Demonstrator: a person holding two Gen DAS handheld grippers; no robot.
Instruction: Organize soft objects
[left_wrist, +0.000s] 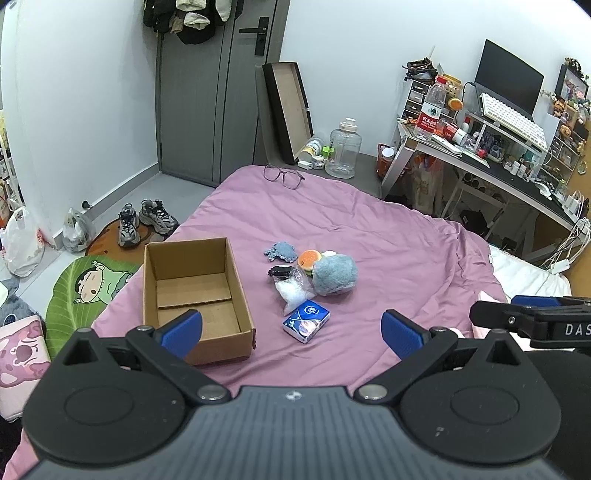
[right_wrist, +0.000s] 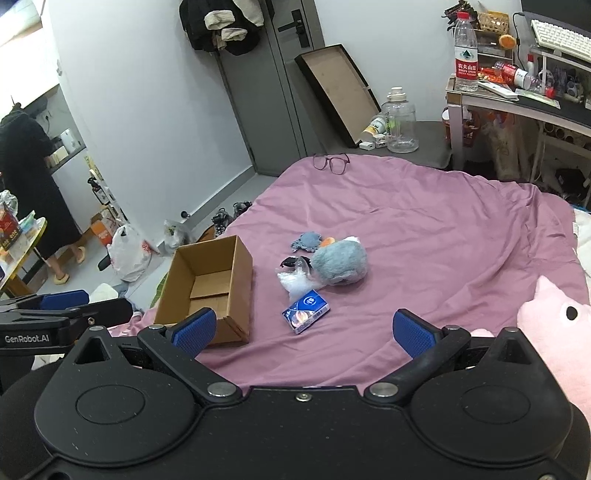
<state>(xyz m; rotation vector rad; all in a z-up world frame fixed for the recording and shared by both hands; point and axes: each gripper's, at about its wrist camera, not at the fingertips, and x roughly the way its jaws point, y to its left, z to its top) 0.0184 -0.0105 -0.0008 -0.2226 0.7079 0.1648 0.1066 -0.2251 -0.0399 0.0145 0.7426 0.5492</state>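
Observation:
An open, empty cardboard box (left_wrist: 195, 295) (right_wrist: 210, 284) sits on the purple bedspread (left_wrist: 388, 258) (right_wrist: 424, 240). Right of it lies a cluster: a grey-blue plush ball (left_wrist: 334, 275) (right_wrist: 340, 264), an orange burger plush (left_wrist: 310, 258), a small blue knitted piece (left_wrist: 280, 251) (right_wrist: 306, 240), a clear plastic bag (left_wrist: 293, 290) (right_wrist: 297, 282), a small black item (left_wrist: 279, 272) and a blue tissue pack (left_wrist: 306, 320) (right_wrist: 306, 311). My left gripper (left_wrist: 291, 332) is open and empty, low before the box and pack. My right gripper (right_wrist: 304, 330) is open and empty, just short of the pack.
Glasses (left_wrist: 282, 174) (right_wrist: 331, 162) lie at the bed's far edge. A pink plush (right_wrist: 554, 332) lies at the right. Shoes (left_wrist: 146, 221), bags and a mat are on the floor left. A cluttered desk (left_wrist: 498, 158) stands at the right. A person (right_wrist: 29, 184) stands far left.

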